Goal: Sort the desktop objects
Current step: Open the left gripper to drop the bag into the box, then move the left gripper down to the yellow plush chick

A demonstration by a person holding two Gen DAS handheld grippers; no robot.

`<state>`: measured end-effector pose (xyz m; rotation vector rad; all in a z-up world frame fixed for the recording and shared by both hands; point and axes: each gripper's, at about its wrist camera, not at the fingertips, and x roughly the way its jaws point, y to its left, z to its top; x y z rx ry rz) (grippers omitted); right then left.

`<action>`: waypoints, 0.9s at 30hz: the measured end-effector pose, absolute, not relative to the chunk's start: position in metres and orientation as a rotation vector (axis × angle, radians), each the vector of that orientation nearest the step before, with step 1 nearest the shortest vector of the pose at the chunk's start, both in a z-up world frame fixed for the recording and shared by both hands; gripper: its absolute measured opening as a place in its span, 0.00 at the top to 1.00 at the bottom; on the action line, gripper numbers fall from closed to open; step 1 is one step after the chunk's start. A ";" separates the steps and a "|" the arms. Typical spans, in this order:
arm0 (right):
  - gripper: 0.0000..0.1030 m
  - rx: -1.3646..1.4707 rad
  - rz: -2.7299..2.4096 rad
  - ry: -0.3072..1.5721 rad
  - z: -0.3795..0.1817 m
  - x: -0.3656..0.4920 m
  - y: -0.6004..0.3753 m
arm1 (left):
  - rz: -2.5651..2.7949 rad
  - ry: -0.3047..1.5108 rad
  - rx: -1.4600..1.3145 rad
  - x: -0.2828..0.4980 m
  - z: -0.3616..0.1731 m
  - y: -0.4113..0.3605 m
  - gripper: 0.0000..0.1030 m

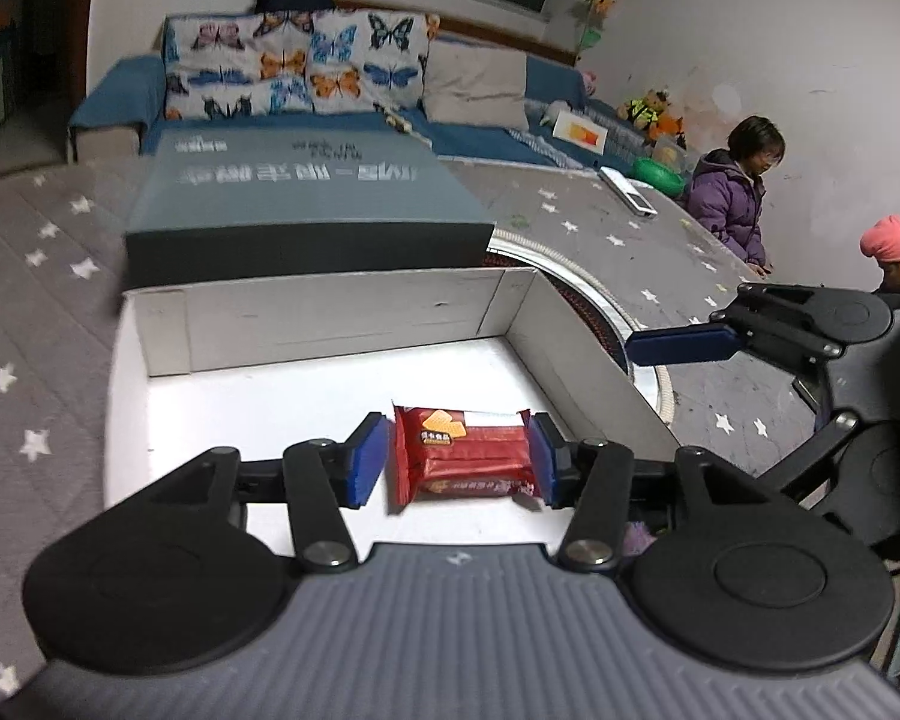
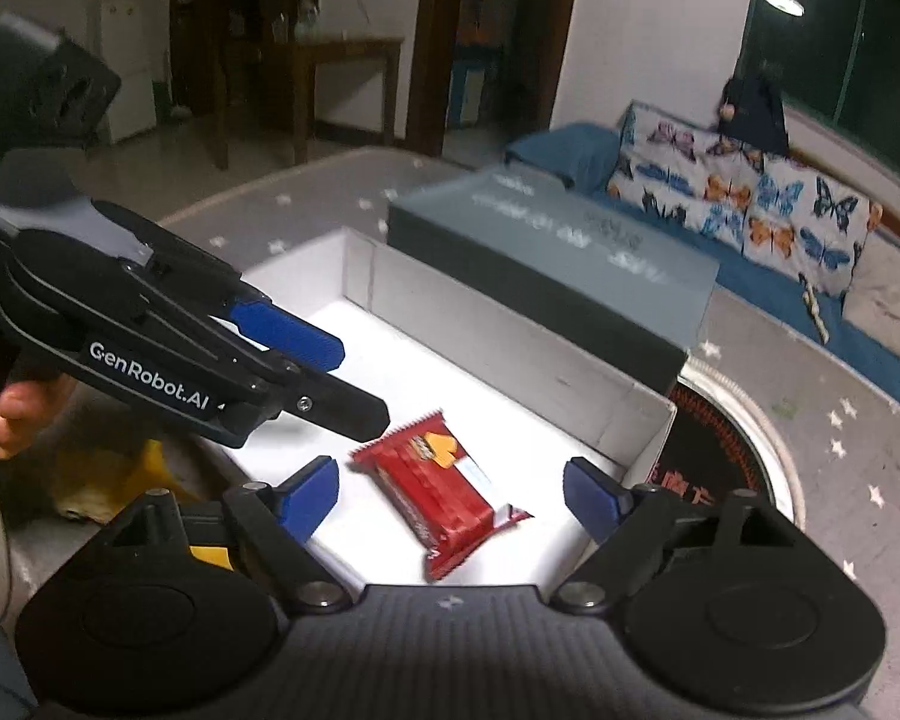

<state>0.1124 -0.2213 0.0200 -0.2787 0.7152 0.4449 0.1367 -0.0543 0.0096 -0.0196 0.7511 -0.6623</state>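
Two grippers hang over a white cardboard box that holds a single red snack packet, which lies flat on the box's white floor. Seen from the left wrist, the left gripper has its blue pads on either side of the packet; a sliver of white floor shows between the left pad and the wrapper, while the right pad sits at the wrapper's crimped end, so the jaws stand a little apart around it and are not clamped. From the right wrist, the right gripper has its jaws well apart, wide of the packet, which lies at a slant between them without touching either pad. The left gripper reaches in from the left of that view, its tips just beside the packet's upper end. Behind the box, a dark grey lid rests against its far wall. Both stand on a grey, star-patterned tabletop.
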 end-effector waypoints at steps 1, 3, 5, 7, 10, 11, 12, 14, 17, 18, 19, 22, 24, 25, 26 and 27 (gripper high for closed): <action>0.17 -0.276 0.450 0.704 0.023 0.106 -0.221 | -0.665 0.738 -0.012 0.129 0.012 -0.051 0.49; 0.15 -0.274 0.465 0.691 0.026 0.095 -0.219 | -0.663 0.715 0.001 0.115 0.017 -0.044 0.48; 0.15 -0.274 0.484 0.684 0.028 0.084 -0.217 | -0.664 0.702 0.005 0.101 0.021 -0.038 0.48; 0.14 -0.282 0.505 0.687 0.027 0.074 -0.214 | -0.669 0.694 0.006 0.085 0.023 -0.031 0.48; 0.14 -0.294 0.537 0.700 0.022 0.060 -0.211 | -0.660 0.698 0.015 0.064 0.021 -0.023 0.46; 0.14 -0.300 0.548 0.708 0.019 0.055 -0.210 | -0.656 0.700 0.018 0.056 0.020 -0.020 0.44; 0.14 -0.306 0.558 0.718 0.016 0.051 -0.208 | -0.658 0.700 0.022 0.048 0.019 -0.018 0.43; 0.14 -0.314 0.575 0.738 0.008 0.046 -0.206 | -0.658 0.702 0.030 0.034 0.018 -0.014 0.43; 0.14 -0.315 0.586 0.764 -0.002 0.038 -0.206 | -0.661 0.712 0.031 0.016 0.014 -0.009 0.43; 0.14 -0.311 0.588 0.772 -0.005 0.036 -0.206 | -0.664 0.718 0.028 0.012 0.012 -0.008 0.43; 0.14 -0.307 0.590 0.779 -0.007 0.034 -0.207 | -0.664 0.726 0.029 0.008 0.010 -0.007 0.43; 0.14 -0.299 0.588 0.788 -0.012 0.029 -0.208 | -0.659 0.746 0.038 -0.001 0.002 -0.009 0.43; 0.10 -0.296 0.584 0.790 -0.013 0.028 -0.208 | -0.655 0.759 0.033 -0.004 -0.003 -0.010 0.42; 0.06 -0.296 0.580 0.790 -0.014 0.026 -0.208 | -0.652 0.767 0.031 -0.005 -0.005 -0.011 0.41; 0.05 -0.296 0.576 0.791 -0.016 0.025 -0.208 | -0.644 0.767 0.038 -0.007 -0.006 -0.013 0.36; 0.05 -0.297 0.572 0.793 -0.017 0.024 -0.207 | -0.637 0.768 0.045 -0.009 -0.008 -0.015 0.32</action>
